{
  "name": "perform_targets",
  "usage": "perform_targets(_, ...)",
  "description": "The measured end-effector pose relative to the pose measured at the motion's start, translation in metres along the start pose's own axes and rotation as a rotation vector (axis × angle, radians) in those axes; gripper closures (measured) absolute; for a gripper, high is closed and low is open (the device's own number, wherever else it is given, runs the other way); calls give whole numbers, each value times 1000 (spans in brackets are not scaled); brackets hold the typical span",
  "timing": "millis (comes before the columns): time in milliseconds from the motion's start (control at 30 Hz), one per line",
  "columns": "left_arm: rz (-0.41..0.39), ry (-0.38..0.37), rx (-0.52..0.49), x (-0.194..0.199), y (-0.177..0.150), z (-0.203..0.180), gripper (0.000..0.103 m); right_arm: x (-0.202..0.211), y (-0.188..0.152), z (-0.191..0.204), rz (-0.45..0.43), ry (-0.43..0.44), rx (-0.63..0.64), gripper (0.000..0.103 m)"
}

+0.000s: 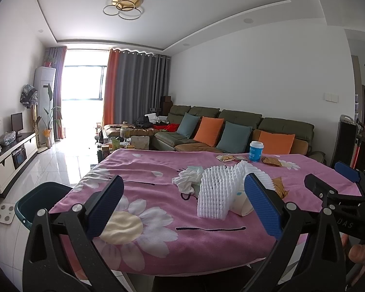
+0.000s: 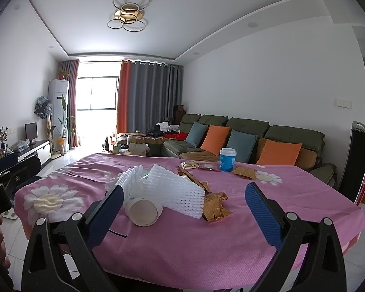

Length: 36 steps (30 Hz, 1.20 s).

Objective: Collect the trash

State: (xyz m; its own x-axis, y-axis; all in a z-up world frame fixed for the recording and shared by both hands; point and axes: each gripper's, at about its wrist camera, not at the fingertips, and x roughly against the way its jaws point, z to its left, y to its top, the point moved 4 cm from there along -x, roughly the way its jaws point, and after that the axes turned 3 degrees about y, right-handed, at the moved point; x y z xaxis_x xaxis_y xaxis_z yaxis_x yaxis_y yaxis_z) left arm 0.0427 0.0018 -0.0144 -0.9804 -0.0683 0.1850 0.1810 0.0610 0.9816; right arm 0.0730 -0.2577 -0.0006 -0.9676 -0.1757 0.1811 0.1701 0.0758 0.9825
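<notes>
Trash lies on a table under a pink flowered cloth (image 1: 158, 250): white foam netting (image 1: 214, 194) (image 2: 180, 194), a tipped paper cup (image 2: 143, 210) (image 1: 242, 205), crumpled white tissue (image 1: 186, 181), brown wrappers (image 2: 215, 208) (image 1: 281, 188) and an upright blue cup (image 1: 255, 151) (image 2: 227, 159). My left gripper (image 1: 185, 206) is open and empty, just short of the netting. My right gripper (image 2: 185, 209) is open and empty, with the paper cup and netting between its fingers' line of sight. The right gripper also shows at the right edge of the left wrist view (image 1: 333, 182).
A dark green bin (image 1: 40, 200) stands on the floor left of the table, beside a white scale (image 1: 4, 213). More snack wrappers (image 2: 199, 165) lie near the blue cup. A green sofa (image 2: 243, 136) with cushions stands behind the table. A TV cabinet (image 1: 9, 155) lines the left wall.
</notes>
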Motion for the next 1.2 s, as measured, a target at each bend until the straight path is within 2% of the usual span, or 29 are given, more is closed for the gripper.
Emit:
perform_targets(367,11,-4,-2,-2,0,-1,6,-6,0,-5,20,14,-11,6)
perform_targets(767,54,-26,-26,-26,-1,-8,6,-30,0,-12,68,29,11,7)
perform_targets(967,96,-49,-48,-49,-8,-17,6,-50,1,-20,112,50,43,7)
perform_targets(1200,194,-97,-70,-87,-24,-30,6,-80,1,-24,186,103,123,6)
